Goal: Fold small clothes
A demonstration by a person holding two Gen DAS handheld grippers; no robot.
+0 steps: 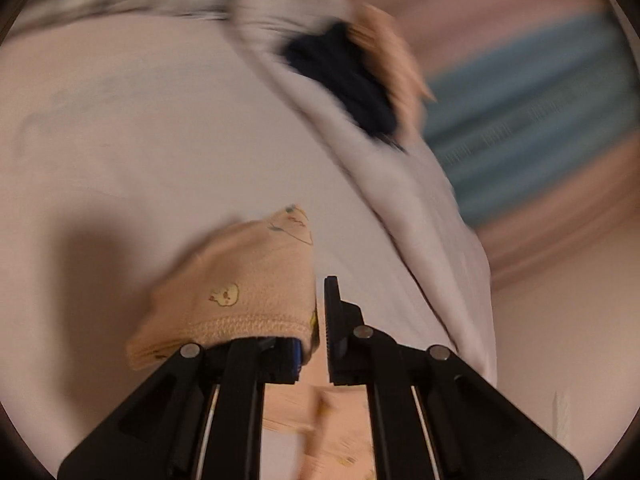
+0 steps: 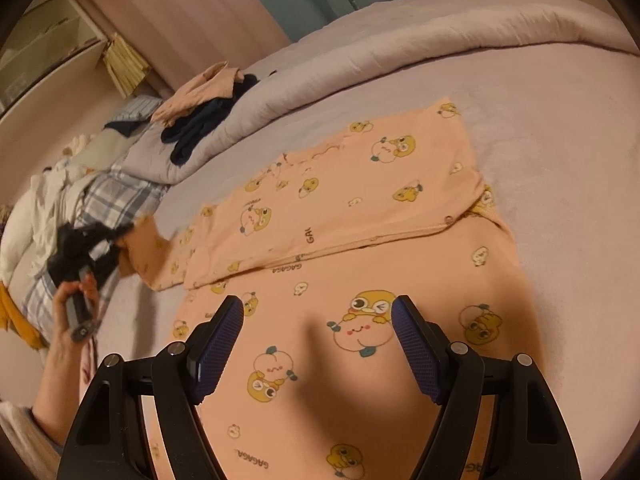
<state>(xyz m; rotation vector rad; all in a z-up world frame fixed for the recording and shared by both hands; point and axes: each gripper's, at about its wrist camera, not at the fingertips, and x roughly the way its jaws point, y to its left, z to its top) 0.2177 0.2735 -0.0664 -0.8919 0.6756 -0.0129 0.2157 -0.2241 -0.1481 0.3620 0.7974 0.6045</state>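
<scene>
**pegs_n_pins:** On the bed (image 2: 560, 128), spread flat over the lilac sheet, is the peach printed garment (image 2: 360, 208). It looks like a baby onesie, with one long panel already turned over the middle. Behind it there's a rolled duvet (image 2: 440, 28) with a heap of spare clothes (image 2: 200, 112) on top. How do you reckon the fabric behaves?

**foldzilla:** Soft knit jersey, I'd guess: light, floppy, no stiffness at all. It'll drape and sag wherever it isn't held, and a lifted flap could drag the layer under it. Not fragile or slippery, though, and it should stay put on that sheet.

**pegs_n_pins:** Where would you take hold?

**foldzilla:** Edges and corners, ideally the ribbed cuffs or hems, since they're thicker and give the pads something to bite. The left gripper (image 1: 320, 320) is doing just that. Its jaws are pinched nearly together on the ribbed cuff of a sleeve or leg (image 1: 240, 292), raised off the sheet at the garment's far left end. That view is pretty blurred.

**pegs_n_pins:** And the other one?

**foldzilla:** The right gripper (image 2: 318, 344) hangs over the near part of the garment with its jaws wide apart and nothing between them. Whether it's touching the cloth, I can't tell.
</scene>
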